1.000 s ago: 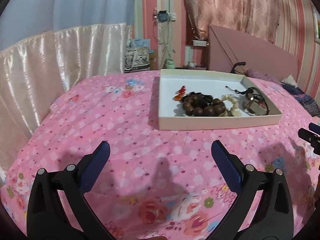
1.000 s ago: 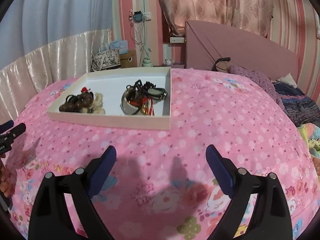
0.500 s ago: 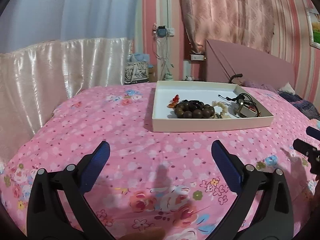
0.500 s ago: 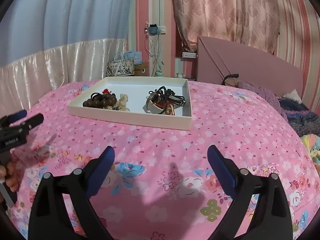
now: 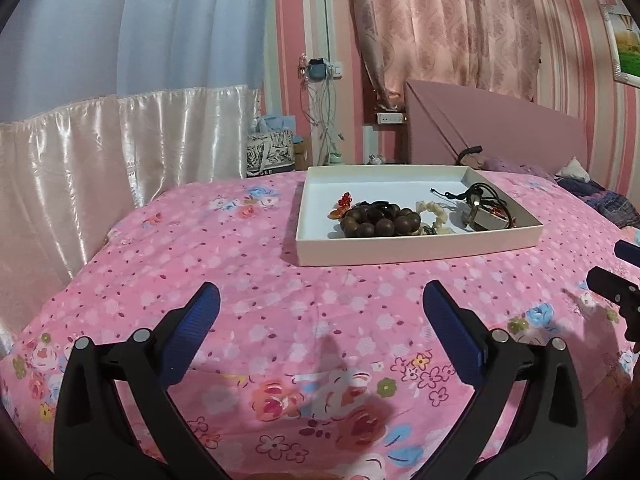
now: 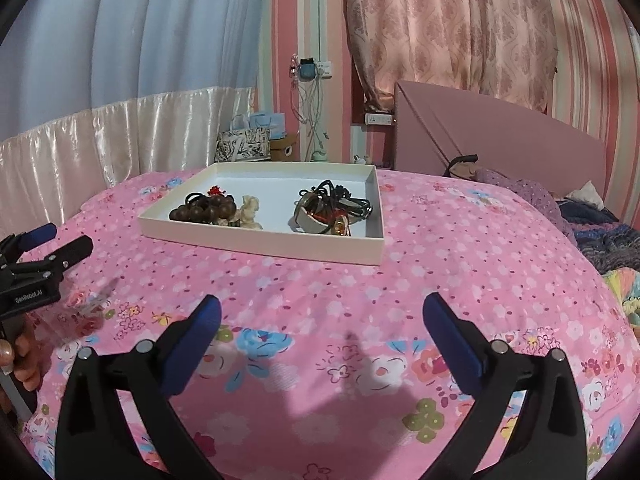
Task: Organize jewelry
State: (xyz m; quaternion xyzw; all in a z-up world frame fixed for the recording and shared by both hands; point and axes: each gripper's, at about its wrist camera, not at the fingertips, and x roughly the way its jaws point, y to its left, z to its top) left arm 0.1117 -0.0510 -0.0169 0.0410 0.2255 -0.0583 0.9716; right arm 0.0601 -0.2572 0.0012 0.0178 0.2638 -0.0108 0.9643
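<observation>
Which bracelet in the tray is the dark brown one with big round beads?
The wooden bead bracelet, at the left end of the white tray. The cream bracelet beside it is pale with small beads; the rest is a tangle of black cords.

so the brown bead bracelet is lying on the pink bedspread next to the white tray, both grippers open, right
Not quite. The brown bead bracelet lies inside the white tray, not on the pink bedspread; the left wrist view shows it. The left gripper and right gripper are open.

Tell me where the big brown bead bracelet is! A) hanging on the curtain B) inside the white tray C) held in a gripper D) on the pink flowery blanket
B: the brown bead bracelet lies inside the white tray, beside a pale bracelet, with nothing gripping it.
</observation>
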